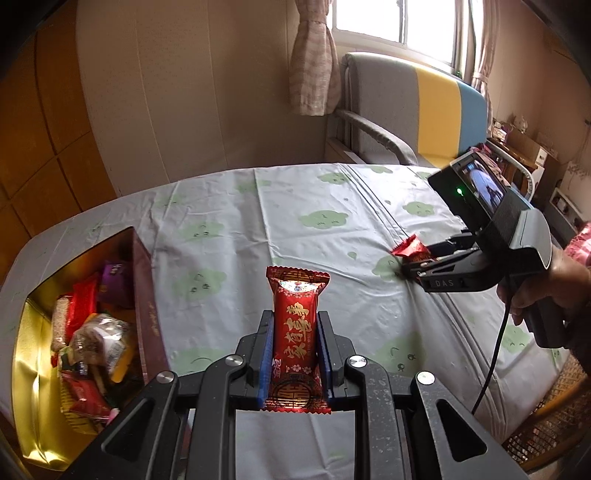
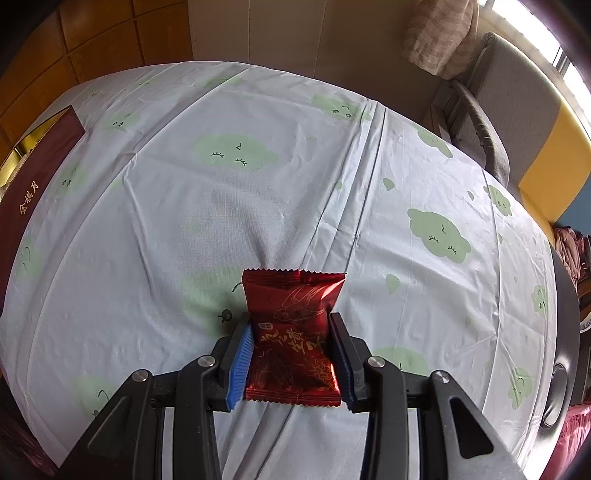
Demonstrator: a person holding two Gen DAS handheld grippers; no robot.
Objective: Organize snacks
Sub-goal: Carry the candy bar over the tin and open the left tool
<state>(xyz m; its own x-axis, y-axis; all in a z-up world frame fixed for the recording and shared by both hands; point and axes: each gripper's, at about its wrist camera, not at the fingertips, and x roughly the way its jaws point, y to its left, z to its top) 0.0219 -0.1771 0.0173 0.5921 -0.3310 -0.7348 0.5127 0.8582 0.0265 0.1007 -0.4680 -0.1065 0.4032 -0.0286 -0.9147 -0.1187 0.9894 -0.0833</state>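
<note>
Up close, the left claw (image 1: 294,354) pinches a tall red snack pack (image 1: 296,332) between its blue pads (image 1: 266,363), the pack standing upright at 12 o'clock from the claw and clear of the bench (image 1: 258,221). At 9 o'clock from that claw sits an open gold-lined box (image 1: 26,387) with dark red walls, holding a jumble of wrapped snacks (image 1: 92,339) in red, purple and clear wrappers.

At 2 o'clock from the left claw, a hand (image 1: 546,291) grips the right claw (image 1: 410,267), whose tips are down at the cloth and closed on a second red packet (image 1: 412,246). The right wrist view shows that packet (image 2: 293,343), wider and darker red, squeezed at its sides between the pads (image 2: 242,363), with its far crimped edge toward 12 o'clock over the bench.

A pale cloth (image 2: 258,184) printed with green cloud faces covers the bench. The box wall (image 2: 33,184), lettered in gold, lies at 10 o'clock in the right view. Beyond the bench, at 1 o'clock, stand a grey, yellow and blue armchair (image 1: 406,107), a tied curtain (image 1: 314,66) and a bright window (image 1: 391,22).
</note>
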